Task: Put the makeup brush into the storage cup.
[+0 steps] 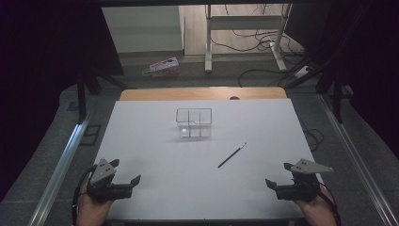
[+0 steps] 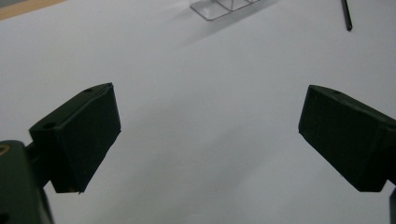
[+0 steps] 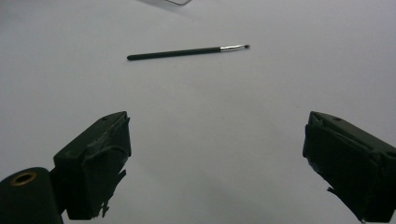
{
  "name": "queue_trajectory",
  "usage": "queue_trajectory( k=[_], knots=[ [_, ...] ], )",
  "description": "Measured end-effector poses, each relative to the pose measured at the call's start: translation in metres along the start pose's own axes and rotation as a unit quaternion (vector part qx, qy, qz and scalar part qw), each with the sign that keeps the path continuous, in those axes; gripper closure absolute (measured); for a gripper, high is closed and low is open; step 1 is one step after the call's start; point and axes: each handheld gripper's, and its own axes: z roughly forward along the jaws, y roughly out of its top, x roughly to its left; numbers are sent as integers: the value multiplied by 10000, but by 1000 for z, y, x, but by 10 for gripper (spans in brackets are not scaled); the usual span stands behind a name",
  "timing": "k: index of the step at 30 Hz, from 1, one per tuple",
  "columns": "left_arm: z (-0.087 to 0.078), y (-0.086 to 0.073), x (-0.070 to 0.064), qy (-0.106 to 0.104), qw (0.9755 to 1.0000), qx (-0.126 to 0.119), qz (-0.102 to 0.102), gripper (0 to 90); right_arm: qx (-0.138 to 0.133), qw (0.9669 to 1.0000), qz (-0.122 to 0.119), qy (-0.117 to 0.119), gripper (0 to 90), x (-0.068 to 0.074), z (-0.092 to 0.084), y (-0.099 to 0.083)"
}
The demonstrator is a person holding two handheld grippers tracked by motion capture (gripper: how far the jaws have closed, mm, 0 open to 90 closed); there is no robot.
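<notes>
Both grippers rest low and apart.
The left gripper (image 1: 126,173) and right gripper (image 1: 278,174) have jaws spread wide, nothing between them.

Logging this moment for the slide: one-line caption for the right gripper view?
Right claw open over the white table, thin black brush lying ahead.

Dim light is falling from above; the white tabletop (image 1: 155,155) is glowing while the frame edges are sinking into black. The clear organiser (image 1: 194,123) is casting a soft shadow. Near jaws are blurring slightly.
</notes>
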Motion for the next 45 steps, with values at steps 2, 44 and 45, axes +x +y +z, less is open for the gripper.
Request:
queue_trajectory(
  k=[2, 44, 45],
  knots=[
    [3, 0, -3, -92, 10000, 21, 30, 50, -18, 10000, -3, -9, 70, -1, 0, 0],
    [4, -1, -5, -183, 9998, 50, -45, 28, 84, 9999, 119, -68, 30, 2, 5, 6],
    [4, -1, -5, -177, 9998, 60, -34, 27, 76, 9999, 116, -61, 30, 3, 6, 8]
  ],
)
